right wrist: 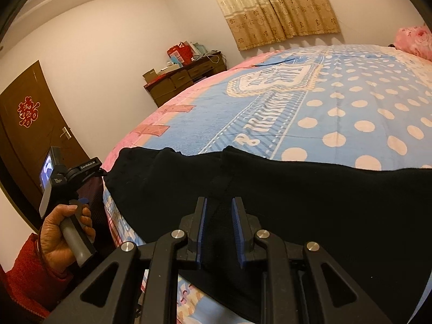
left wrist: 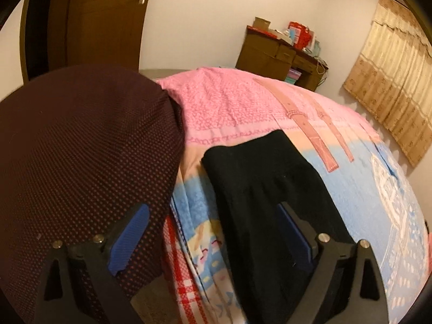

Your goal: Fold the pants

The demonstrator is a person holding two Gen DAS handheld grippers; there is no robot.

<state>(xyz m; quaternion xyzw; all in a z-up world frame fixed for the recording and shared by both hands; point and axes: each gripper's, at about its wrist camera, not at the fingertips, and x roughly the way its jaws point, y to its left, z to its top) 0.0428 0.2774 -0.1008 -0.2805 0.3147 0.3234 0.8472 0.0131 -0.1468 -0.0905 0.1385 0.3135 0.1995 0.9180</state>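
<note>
Black pants (left wrist: 270, 175) lie flat near the edge of the bed; in the right wrist view the black pants (right wrist: 297, 202) spread across the foreground. My right gripper (right wrist: 220, 202) stands low over them with its pads close together. A ridge of the black cloth runs up between the pads, so it looks shut on the pants. My left gripper (left wrist: 212, 208) is wide open above the bed's edge with nothing in it. Its right finger is over the pants and its left finger (left wrist: 129, 232) is in front of a dark maroon dotted fabric (left wrist: 81, 148).
The bedspread (right wrist: 337, 108) is blue with pale dots and a pink end (left wrist: 229, 102). A hand (right wrist: 64, 229) in a red sleeve holds the left gripper's handle beside the bed corner. A brown door (right wrist: 32, 124), a cluttered desk (right wrist: 186, 78), curtains (right wrist: 278, 8) and a pink pillow (right wrist: 413, 40) surround the bed.
</note>
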